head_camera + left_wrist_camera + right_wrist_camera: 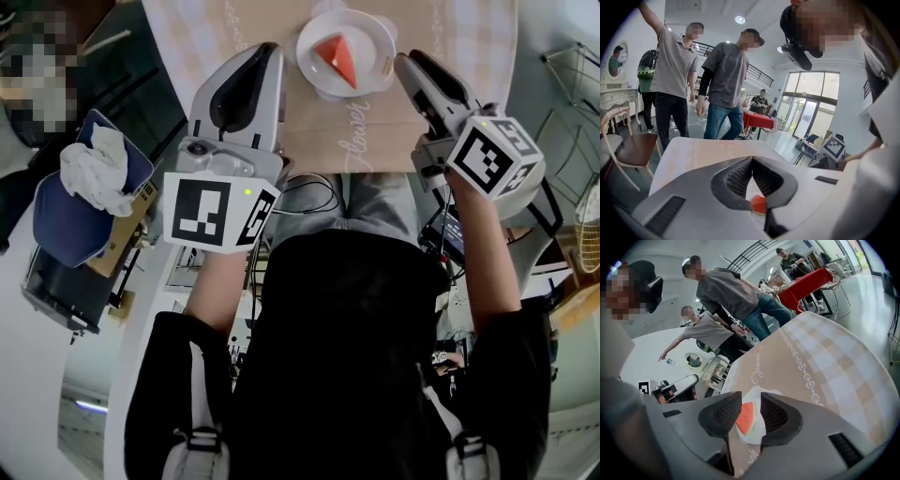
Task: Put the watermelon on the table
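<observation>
Beige checked cloth covers the tabletop. I note the watermelon wedge lying on a white plate. Left tongs have their tips together and hold nothing. Right tongs stand apart, also empty. They flank the plate without touching it.

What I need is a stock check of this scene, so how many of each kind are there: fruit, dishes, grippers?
watermelon: 1
plate: 1
grippers: 2 (left gripper, right gripper)
Total: 4
</observation>
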A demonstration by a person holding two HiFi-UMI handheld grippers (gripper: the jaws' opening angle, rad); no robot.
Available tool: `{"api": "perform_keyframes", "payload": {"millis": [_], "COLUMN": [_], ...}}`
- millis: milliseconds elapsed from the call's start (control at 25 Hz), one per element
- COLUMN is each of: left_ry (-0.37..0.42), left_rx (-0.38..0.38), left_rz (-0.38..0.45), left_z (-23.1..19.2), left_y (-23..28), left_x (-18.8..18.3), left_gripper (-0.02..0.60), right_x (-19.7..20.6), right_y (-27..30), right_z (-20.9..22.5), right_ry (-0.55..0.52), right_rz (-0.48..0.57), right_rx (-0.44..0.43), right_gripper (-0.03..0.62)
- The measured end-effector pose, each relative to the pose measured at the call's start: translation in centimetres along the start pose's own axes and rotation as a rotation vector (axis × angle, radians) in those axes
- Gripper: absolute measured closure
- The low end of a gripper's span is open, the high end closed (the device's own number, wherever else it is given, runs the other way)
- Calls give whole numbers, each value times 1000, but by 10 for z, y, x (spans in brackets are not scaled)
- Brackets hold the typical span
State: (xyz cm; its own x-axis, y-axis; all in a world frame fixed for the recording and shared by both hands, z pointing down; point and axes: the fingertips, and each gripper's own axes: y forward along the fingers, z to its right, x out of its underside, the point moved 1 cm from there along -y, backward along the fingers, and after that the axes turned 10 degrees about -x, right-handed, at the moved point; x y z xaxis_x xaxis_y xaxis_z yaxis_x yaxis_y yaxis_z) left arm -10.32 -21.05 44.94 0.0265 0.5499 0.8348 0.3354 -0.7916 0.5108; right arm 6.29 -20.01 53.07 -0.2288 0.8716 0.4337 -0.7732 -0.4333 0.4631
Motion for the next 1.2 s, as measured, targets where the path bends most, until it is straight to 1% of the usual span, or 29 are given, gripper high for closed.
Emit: {"api": "perform_keyframes", "payload": {"millis": [80,200,280,480,640,800,880,960,1080,1200], "left_ry": [6,13,16,40,50,58,65,66,76,94], "left_rx": [6,16,21,31,64,102,113,120,123,120], "left_rz": [5,20,30,62,90,111,122,130,141,158], "left_z": [2,6,9,18,32,43,44,43,40,37], "left_y": [0,-5,-8,-19,-27,-37,-43,-50,-60,-69], "left_x": [-5,-17,-24,-44,-57,-70,-76,-82,-90,-94], "left_gripper": [570,569,569,569,569,571,571,571,571,570], "right_x": [-5,-6,-9,-22,-28,-36,-39,-42,-49,-48], "right_y": [-2,-5,-7,-16,-20,-26,-28,-28,-28,-29], "right_z": [-10,-24,-32,-55,-73,-99,-113,-127,-144,-160], "right_ry": [-37,-80,-100,-147,-132,-170,-204,-222,-218,-224], "right_rz": [3,15,20,24,49,29,32,59,114,116], "right_rx": [-12,-34,-35,-20,-71,-51,-59,-88,-131,-156], "right_gripper": [471,508,532,569,577,579,579,579,579,579]}}
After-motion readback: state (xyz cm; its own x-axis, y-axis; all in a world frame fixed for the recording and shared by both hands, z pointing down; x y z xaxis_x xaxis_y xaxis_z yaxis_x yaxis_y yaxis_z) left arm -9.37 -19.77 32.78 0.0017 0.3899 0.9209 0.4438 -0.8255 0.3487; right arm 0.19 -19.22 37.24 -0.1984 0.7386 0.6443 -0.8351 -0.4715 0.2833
